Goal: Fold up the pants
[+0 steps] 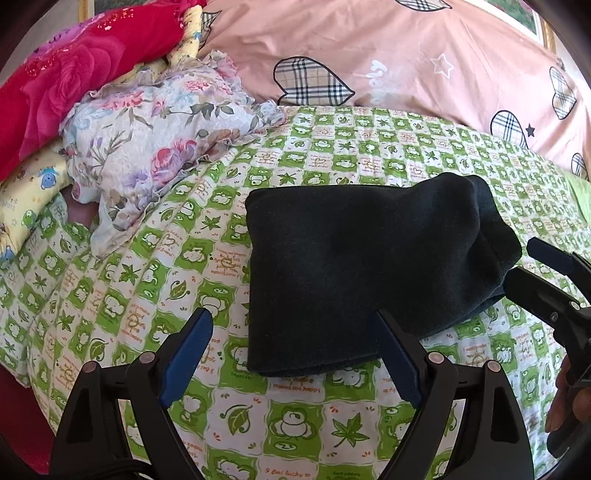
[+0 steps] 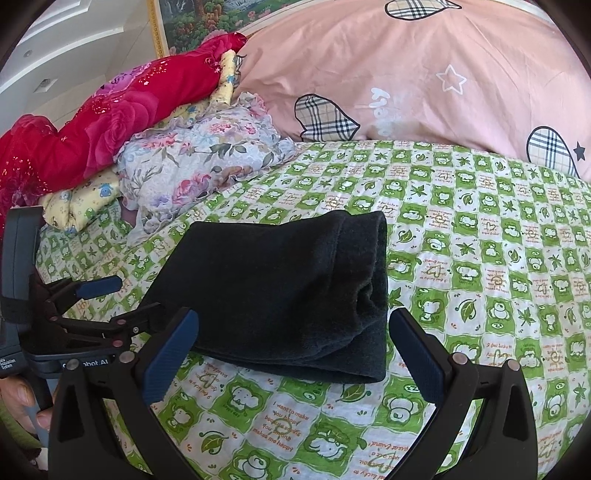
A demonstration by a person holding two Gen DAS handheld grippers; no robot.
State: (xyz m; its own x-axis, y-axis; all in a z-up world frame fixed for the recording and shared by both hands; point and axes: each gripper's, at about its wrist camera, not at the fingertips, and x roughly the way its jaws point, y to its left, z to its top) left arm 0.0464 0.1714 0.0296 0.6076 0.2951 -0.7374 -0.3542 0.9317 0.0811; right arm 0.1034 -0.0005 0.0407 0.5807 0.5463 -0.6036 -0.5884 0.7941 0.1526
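Note:
The dark pants (image 1: 362, 266) lie folded into a compact block on the green frog-print bedsheet (image 1: 155, 258). They also show in the right wrist view (image 2: 284, 291). My left gripper (image 1: 293, 321) is open and empty, its fingers straddling the block's near left corner just above the sheet. My right gripper (image 2: 293, 321) is open and empty, its fingers at the block's near right end. The right gripper also shows at the right edge of the left wrist view (image 1: 532, 262), and the left gripper at the left of the right wrist view (image 2: 136, 299).
A pile of bedding sits at the back left: a floral ruffled cloth (image 1: 155, 147), a red rose blanket (image 1: 66, 85) and a yellow cartoon cloth (image 1: 26, 192). A pink quilt (image 1: 406, 55) with plaid hearts lies along the back. A framed picture (image 2: 207, 18) hangs behind.

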